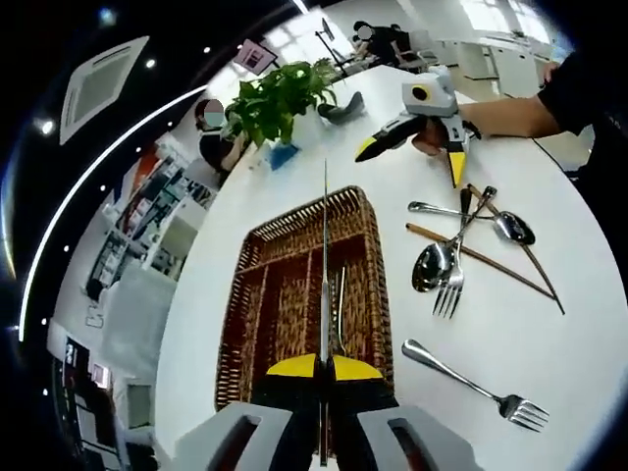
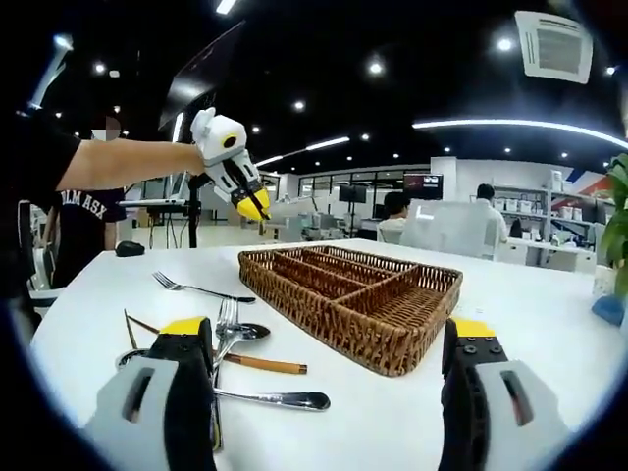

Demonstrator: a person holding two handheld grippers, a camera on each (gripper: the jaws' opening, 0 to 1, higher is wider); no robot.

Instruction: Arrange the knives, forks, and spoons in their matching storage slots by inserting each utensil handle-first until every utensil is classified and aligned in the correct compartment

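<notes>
One utensil already lies in the wicker tray (image 1: 263, 294), by my reading; the rest is still to sort. My left gripper (image 1: 324, 368) has its fingers pinched on a knife (image 1: 325, 265), held edge-on above the tray's slots. My right gripper (image 2: 329, 343) hangs low over the white worktop (image 2: 549, 324) with fingers spread wide and empty. Left on the worktop beside the tray are a lone fork (image 1: 471, 386) and a loose pile of spoons, a fork and wooden-handled pieces (image 1: 471, 245).
</notes>
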